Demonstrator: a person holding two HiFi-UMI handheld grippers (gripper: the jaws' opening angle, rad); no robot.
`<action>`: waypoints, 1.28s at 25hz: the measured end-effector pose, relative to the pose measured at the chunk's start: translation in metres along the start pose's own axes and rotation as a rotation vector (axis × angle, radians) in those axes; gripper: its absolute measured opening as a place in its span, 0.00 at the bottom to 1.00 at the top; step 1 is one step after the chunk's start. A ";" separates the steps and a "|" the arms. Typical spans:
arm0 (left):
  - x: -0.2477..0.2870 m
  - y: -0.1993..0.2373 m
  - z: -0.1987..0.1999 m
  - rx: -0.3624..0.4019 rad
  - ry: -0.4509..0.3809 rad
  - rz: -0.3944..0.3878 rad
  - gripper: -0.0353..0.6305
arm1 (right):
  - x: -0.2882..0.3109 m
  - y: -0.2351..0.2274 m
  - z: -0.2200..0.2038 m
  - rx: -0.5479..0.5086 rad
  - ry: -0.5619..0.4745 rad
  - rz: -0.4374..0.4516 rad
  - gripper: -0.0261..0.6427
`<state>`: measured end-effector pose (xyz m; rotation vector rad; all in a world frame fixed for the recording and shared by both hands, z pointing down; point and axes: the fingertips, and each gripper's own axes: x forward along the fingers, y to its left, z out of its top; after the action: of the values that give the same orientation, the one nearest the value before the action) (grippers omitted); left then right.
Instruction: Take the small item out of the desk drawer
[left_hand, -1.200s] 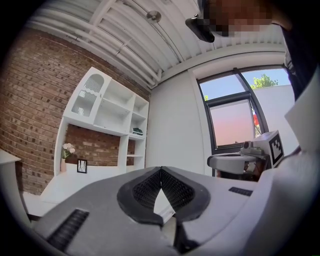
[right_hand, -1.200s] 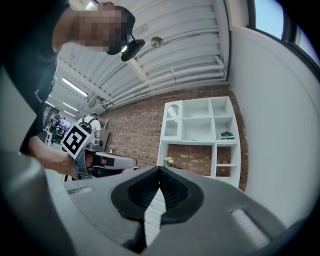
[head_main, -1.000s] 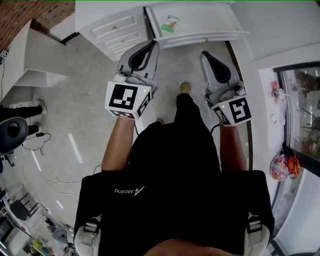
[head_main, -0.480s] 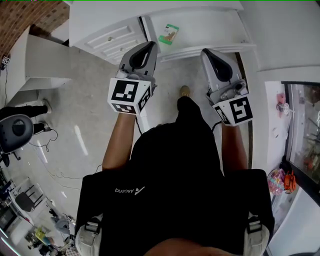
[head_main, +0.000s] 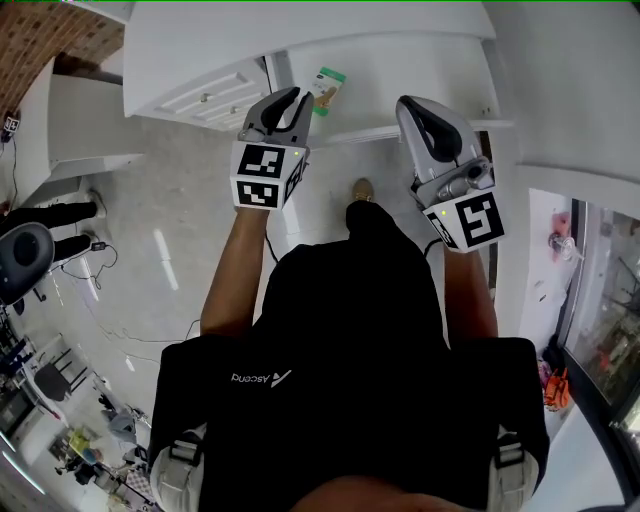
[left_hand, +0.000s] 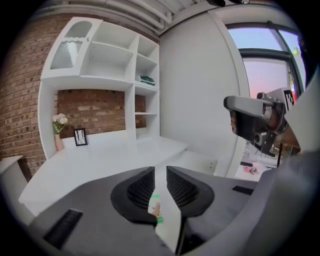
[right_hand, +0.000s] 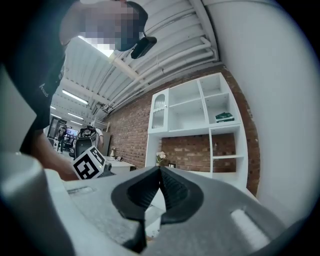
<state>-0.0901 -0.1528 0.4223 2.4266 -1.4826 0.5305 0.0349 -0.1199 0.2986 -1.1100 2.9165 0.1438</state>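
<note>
As the drawer (head_main: 425, 70) holds a packet (head_main: 327, 88), left claw (left_hand: 160, 174) just parted empty, right (right_hand: 160, 170) shut.

I find the small item (head_main: 328, 88) lying in the open drawer (head_main: 420, 75), at its left end. The drawer juts out from under the tabletop (head_main: 250, 35), with closed drawer fronts (head_main: 205, 92) to its left. Shelves (left_hand: 107, 65) rise behind the tabletop. A vase (left_hand: 59, 142) and a frame (left_hand: 80, 136) stand side by side below them.

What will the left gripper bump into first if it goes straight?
Probably the small green-and-white packet on the white desk, though depth is unclear. The left gripper has just been opening its jaws, nothing between them.
</note>
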 end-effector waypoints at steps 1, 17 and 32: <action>0.011 0.001 -0.005 0.007 0.019 0.005 0.17 | 0.001 -0.009 -0.002 0.004 0.001 0.007 0.04; 0.125 0.012 -0.077 -0.010 0.349 -0.012 0.45 | 0.026 -0.076 -0.035 0.053 0.034 0.055 0.04; 0.200 0.030 -0.161 -0.018 0.595 -0.056 0.58 | 0.047 -0.095 -0.062 0.081 0.084 0.020 0.04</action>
<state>-0.0617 -0.2637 0.6544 2.0244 -1.1485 1.0989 0.0642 -0.2273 0.3502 -1.1021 2.9766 -0.0213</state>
